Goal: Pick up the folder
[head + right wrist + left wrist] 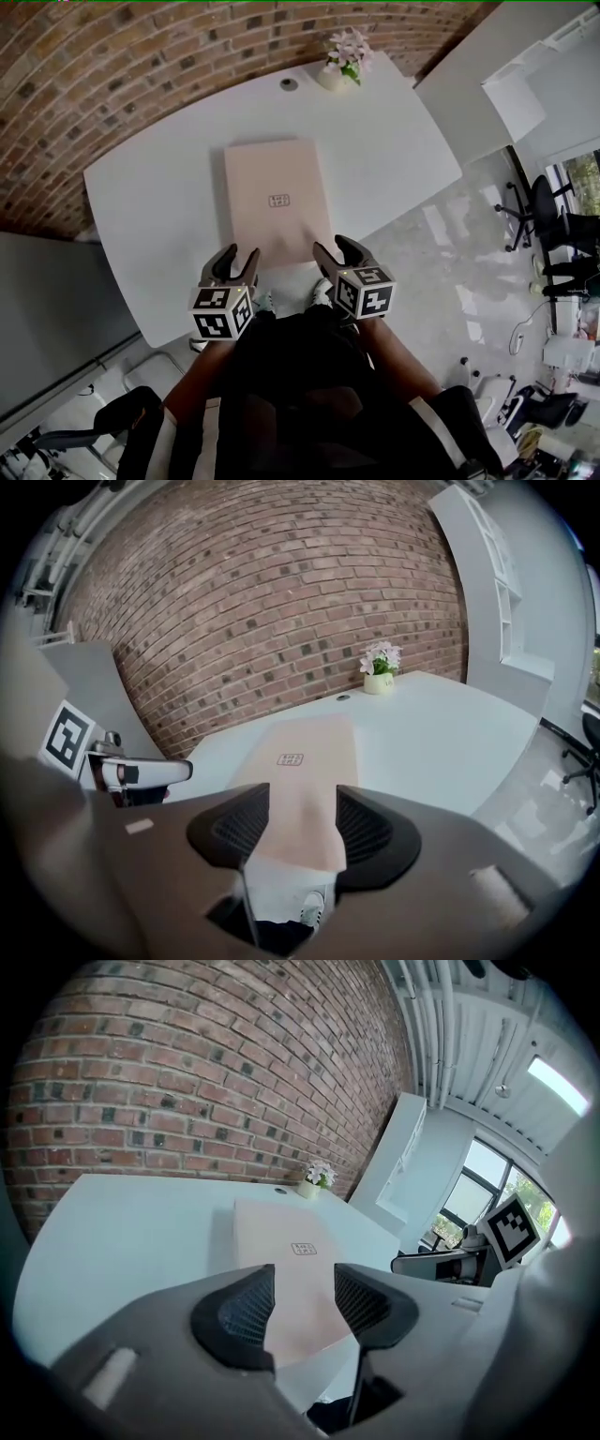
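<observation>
Quick rundown: a pale pink flat folder is seen lying closed on the white desk, straight ahead of both tools. The left tool is parked just short of the folder's near left corner and the right tool just short of its near right corner, both tipped downward.

On both, the jaws are held moderately apart and nothing is gripped. The ribbed pads aren't pressed on anything. In each gripper view the folder is framed in the gap between the jaws, lying beyond them. Its near edge is partly covered by the jaw bodies there, so the corners closest to the tools can't be made out. Whether any tip is touching the desk can't be told.

A small mark is printed on the cover, too tiny to be read. Far beyond the tools, a small pot of pink flowers is set at the desk's back edge by the red brick wall. The hands are mostly hidden behind the marker cubes, and only a bit of a white shoe is seen under the right tool.
</observation>
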`<state>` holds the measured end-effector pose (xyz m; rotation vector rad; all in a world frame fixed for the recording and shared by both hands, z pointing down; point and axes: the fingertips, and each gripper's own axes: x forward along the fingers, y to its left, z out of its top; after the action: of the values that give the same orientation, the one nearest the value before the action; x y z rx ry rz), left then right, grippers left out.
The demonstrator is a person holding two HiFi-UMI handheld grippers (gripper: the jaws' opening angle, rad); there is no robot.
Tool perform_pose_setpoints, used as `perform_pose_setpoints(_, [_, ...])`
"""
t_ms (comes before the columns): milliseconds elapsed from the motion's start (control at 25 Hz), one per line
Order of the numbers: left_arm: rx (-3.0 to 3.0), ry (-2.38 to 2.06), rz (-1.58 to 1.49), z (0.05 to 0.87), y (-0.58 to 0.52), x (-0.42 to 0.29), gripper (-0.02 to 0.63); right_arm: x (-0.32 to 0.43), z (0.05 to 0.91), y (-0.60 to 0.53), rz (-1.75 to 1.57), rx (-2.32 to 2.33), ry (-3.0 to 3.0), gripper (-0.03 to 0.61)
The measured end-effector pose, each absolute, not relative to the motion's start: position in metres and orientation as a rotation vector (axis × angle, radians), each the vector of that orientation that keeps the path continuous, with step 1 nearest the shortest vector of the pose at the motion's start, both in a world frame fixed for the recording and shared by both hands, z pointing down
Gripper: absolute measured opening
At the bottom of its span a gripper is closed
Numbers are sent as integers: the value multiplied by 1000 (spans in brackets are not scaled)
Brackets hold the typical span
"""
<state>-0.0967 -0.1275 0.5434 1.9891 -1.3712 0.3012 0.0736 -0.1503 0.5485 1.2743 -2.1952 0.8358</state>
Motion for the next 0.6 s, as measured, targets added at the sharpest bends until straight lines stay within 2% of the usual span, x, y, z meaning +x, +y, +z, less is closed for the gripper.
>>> perform_pose_setpoints(240, [1913, -1399, 341, 567, -142, -104, 242, 75, 572, -167, 902, 1185, -2182, 283])
perform_pose_setpoints(600, [1796, -1412, 381, 601, -158, -101, 287, 88, 595, -188, 967, 1100, -2144, 335])
